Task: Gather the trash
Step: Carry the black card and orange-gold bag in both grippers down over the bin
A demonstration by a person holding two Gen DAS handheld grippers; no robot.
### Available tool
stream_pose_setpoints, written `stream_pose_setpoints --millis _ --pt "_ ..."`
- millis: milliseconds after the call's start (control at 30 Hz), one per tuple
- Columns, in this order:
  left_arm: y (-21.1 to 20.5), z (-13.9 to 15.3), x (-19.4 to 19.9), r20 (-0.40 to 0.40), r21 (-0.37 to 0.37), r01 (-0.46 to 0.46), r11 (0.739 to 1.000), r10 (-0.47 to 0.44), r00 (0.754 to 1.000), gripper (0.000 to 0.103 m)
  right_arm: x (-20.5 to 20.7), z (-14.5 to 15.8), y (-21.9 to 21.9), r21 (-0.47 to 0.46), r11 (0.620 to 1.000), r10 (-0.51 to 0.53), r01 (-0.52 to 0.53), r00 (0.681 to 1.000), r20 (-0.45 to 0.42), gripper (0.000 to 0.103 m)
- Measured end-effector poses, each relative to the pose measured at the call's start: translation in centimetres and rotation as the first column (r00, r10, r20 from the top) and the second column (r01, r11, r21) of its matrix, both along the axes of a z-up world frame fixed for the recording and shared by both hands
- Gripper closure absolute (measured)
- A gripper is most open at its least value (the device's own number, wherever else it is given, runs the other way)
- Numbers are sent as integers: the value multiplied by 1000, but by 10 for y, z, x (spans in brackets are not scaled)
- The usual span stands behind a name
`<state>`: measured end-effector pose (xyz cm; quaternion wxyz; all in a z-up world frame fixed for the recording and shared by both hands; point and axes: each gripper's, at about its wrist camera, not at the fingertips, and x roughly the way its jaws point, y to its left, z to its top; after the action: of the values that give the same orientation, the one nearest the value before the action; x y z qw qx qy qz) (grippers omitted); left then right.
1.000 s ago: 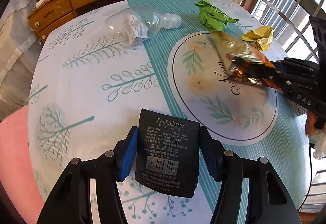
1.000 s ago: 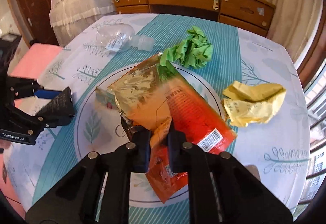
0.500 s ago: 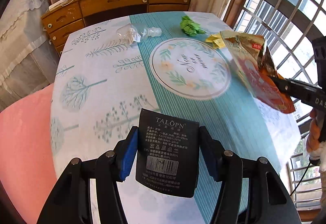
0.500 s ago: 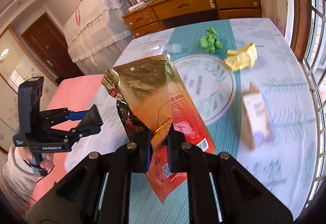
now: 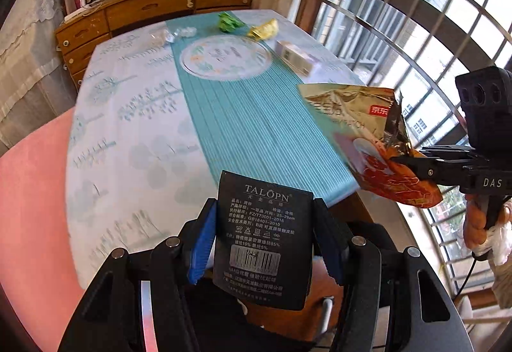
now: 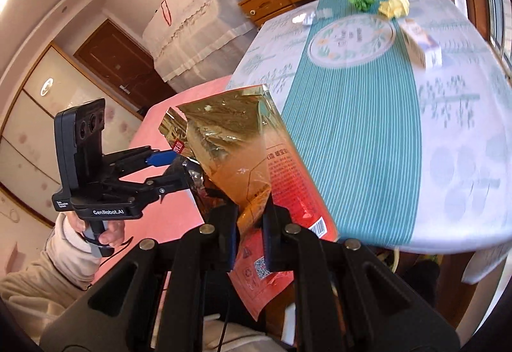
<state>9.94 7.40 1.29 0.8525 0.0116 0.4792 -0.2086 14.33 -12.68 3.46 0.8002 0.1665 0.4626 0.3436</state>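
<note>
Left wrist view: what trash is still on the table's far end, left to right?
Crushed clear plastic bottle → crumpled green paper → crumpled yellow wrapper → small carton box, nearest the window.

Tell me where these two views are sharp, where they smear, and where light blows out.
Left wrist view: the black cardboard tag in the left gripper reads crisply; the tablecloth-covered table smears; the barred window blows out. Right wrist view: the gold-and-orange foil snack bag in the right gripper is sharp; the small white carton blurs.
</note>
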Motion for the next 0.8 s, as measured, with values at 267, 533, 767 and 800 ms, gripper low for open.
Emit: stream_pose_setpoints --millis 267,533,767,800 --pt "-31 -62 -71 -71 -55 41 998 -45 996 45 -85 -67 -12 11 1000 0 2 992 -128 94" --pt "-66 -152 -89 -167 -69 75 995 -86 982 45 -114 -171 -20 -77 997 -51 28 951 -305 93" --pt "-92 -242 -70 -279 -60 33 998 -49 959 45 -82 -277 -18 -163 985 -125 57 888 -443 93" --pt "-94 -257 -66 -301 -57 16 998 -33 953 45 -79 -294 -17 -178 982 -135 59 878 -459 93"
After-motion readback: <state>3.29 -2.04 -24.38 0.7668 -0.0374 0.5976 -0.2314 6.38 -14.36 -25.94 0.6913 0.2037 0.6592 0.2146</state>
